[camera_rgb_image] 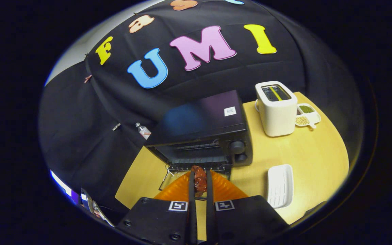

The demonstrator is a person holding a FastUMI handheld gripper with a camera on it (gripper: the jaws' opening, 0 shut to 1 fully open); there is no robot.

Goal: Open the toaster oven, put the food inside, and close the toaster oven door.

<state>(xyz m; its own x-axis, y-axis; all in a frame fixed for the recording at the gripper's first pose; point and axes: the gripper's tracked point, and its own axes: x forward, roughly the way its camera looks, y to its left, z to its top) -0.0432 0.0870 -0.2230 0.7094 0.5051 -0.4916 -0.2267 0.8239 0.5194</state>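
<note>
Already the toaster oven (202, 136) stands open, its glossy dark box showing a wire rack, while the tongs (200, 180) pinch a lumpy, reddish-brown piece of food (199, 178) just before its mouth. Loading and shutting the door remain; the ribbed orange thing (223, 189) below the food is perhaps a tray.

Glossy black boxy toaster oven (204, 131); reddish-brown glazed food piece (199, 180); ribbed white plastic tray (280, 185); cream pop-up toaster (276, 108); pale yellow wooden table (311, 153); white divided dish (307, 115), green and beige fillings.
</note>
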